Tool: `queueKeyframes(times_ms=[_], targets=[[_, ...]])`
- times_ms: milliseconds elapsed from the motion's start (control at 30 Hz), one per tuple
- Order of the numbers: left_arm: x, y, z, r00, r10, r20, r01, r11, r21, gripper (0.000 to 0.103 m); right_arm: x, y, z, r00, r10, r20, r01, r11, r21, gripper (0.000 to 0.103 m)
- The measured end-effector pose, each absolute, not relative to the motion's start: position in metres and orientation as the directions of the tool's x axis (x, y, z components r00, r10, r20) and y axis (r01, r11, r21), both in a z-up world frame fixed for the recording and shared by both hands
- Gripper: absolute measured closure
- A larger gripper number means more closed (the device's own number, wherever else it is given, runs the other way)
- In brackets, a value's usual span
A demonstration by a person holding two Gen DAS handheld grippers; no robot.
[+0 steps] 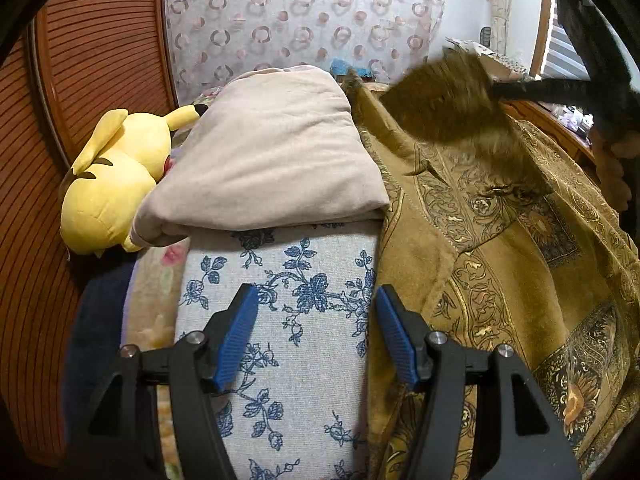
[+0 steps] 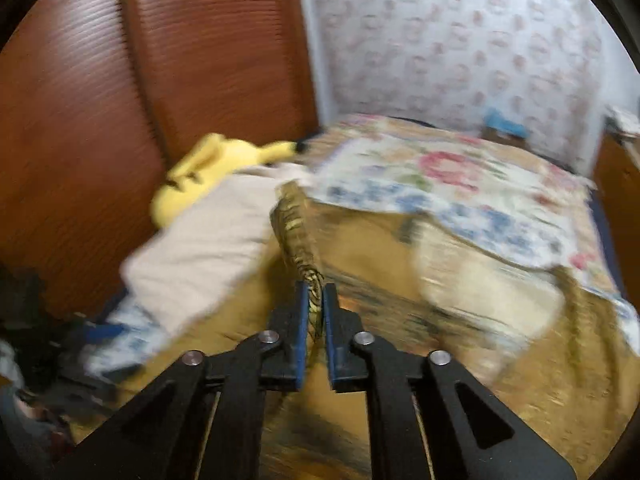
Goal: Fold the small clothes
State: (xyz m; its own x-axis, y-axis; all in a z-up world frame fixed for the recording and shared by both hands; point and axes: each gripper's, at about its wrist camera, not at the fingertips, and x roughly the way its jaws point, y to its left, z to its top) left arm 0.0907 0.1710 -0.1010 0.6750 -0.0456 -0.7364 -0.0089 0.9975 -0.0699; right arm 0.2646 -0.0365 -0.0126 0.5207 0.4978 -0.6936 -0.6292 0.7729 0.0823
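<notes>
Mustard patterned garment (image 1: 500,240) spread on bed at 3 o'clock, one edge pinched tight in right gripper (image 2: 316,304) fingers, probably lifted to begin a fold; left gripper (image 1: 312,320) fingers spread, empty, over blue-floral cloth (image 1: 280,280), beige pillow (image 1: 272,160) at 12.

A reddish-brown ribbed wooden panel (image 1: 92,40) fills the wall from 8 to 11 o'clock. At 12 o'clock hangs a pale curtain (image 1: 304,20) printed with pink rings. A white wall (image 1: 464,8) and a slatted window blind (image 1: 560,52) sit at 1 to 2 o'clock. A bed (image 2: 460,176) with a flowered cover lies below the curtain.
</notes>
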Motion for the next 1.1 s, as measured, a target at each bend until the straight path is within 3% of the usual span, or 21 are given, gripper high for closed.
queueKeyframes(times_ms=[33,433,733,867,1100], targets=[[0.091,0.17,-0.101,0.675,-0.046,-0.737,-0.009,0.997,-0.07,0.042,0.27,-0.046,-0.017,0.537,0.449,-0.714,-0.603,0.796,0.047,0.068],[0.091,0.171,-0.101,0.674,-0.042,-0.738,-0.01,0.998,-0.066,0.042,0.256,-0.154,-0.032,0.555,0.387,-0.736,-0.552,0.834,0.022,0.054],[0.08,0.164,-0.06,0.737,-0.055,-0.673,0.001,0.997,-0.079,0.042,0.232,-0.282,-0.041,0.621,0.286,-0.73,-0.402,0.915,0.016,0.052],[0.09,0.132,-0.032,0.761,-0.089,-0.642,0.068,0.996,-0.058,0.042,0.221,-0.341,-0.039,0.647,0.241,-0.724,-0.312,0.949,0.038,0.052],[0.125,0.058,-0.029,0.722,-0.213,-0.658,0.225,0.972,-0.068,0.042,0.212,-0.421,-0.049,0.636,0.205,-0.743,-0.178,0.977,0.118,0.052]])
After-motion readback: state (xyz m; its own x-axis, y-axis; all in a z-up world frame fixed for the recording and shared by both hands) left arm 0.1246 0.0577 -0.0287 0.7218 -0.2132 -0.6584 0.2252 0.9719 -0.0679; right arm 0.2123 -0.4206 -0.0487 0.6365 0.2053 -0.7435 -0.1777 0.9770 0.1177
